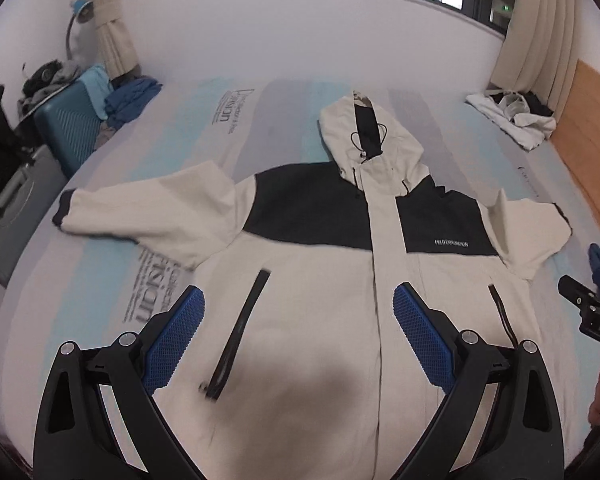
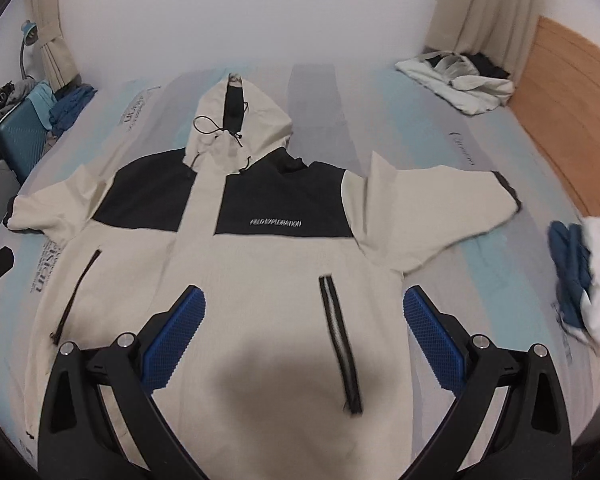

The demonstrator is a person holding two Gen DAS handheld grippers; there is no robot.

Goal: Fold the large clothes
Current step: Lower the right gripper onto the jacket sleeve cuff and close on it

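Basically jacket (image 1: 312, 280) flat mid-bed (image 1: 60, 300), soft, slippery shell; both tools, left (image 1: 298, 320) and right (image 2: 304, 320), wide open, empty — pinch sleeve cuffs.

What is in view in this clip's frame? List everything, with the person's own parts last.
hooded jacket: 1, cream with navy chest panels, spread flat front-up on the bed, sleeves out to both sides
bed: 1, striped pale blue and grey cover with printed text, under the jacket
folded clothes: 1 small stack, blue and white, right edge of bed
crumpled clothes: 1 heap, white and black, far right corner
suitcase: 1, teal, left of bed, clothes piled on top
desk lamp: 1, blue, far left
curtains: 2, cream, at both corners
headboard: 1, wooden, right
left tool: 1, black with blue pads, open above jacket
right tool: 1, same, open
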